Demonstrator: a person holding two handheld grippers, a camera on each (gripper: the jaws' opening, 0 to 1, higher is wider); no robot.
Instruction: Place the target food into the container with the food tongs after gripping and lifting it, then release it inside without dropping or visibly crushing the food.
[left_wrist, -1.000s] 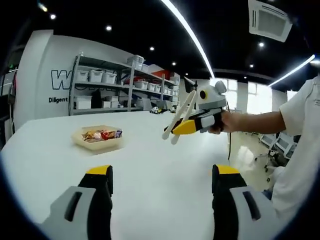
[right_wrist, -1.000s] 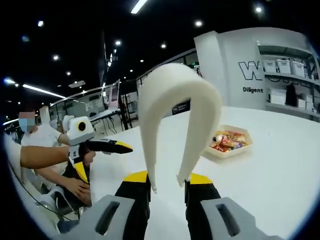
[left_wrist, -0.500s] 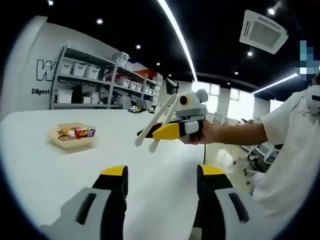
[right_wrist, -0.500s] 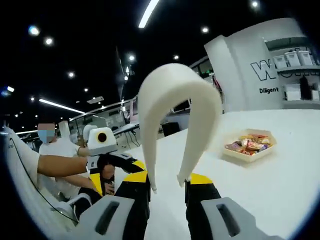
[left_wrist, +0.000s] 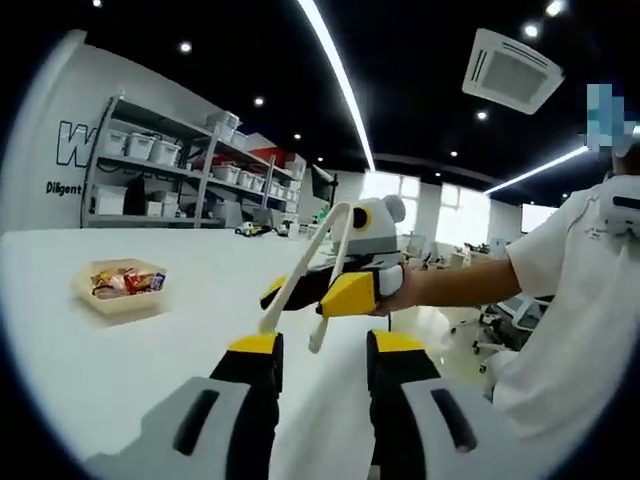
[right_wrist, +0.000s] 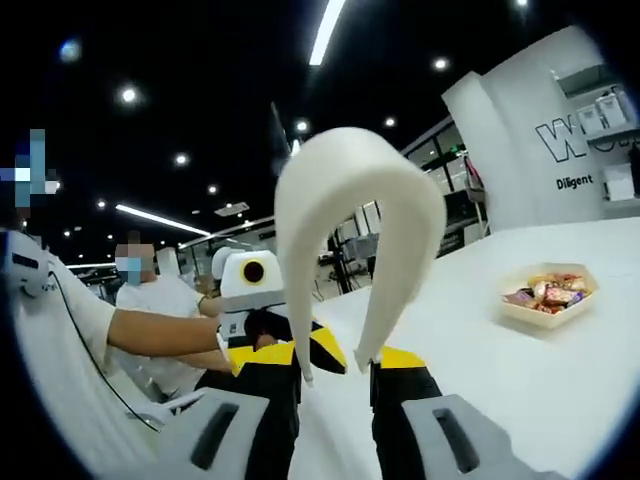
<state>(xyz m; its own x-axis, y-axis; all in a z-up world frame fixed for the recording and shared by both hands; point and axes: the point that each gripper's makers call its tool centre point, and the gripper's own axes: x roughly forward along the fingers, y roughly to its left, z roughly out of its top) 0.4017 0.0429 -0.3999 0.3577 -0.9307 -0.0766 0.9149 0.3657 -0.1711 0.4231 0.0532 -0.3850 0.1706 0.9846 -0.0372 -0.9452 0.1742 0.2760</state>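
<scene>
My right gripper (right_wrist: 335, 358) is shut on a pair of white food tongs (right_wrist: 350, 190), which arch up from between its yellow-tipped jaws. In the left gripper view the same gripper (left_wrist: 345, 292) and tongs (left_wrist: 300, 275) are held by a person's hand just beyond my left gripper (left_wrist: 325, 345). The left gripper's jaws stand a narrow gap apart with nothing gripped. In the right gripper view the left gripper (right_wrist: 275, 345) sits close behind the tongs. A shallow beige tray (left_wrist: 112, 303) (right_wrist: 552, 313) of wrapped snacks rests on the white table, well away from both grippers.
The white table (left_wrist: 150, 360) (right_wrist: 500, 370) stretches wide around the tray. Metal shelves with storage bins (left_wrist: 160, 175) line the far wall. A person in white (left_wrist: 570, 300) holds both grippers; another person sits behind (right_wrist: 150, 300).
The left gripper's jaws have drawn much closer together. The two grippers have come nearer each other, the tongs now right in front of the left jaws. Both cameras swung away from the tray.
</scene>
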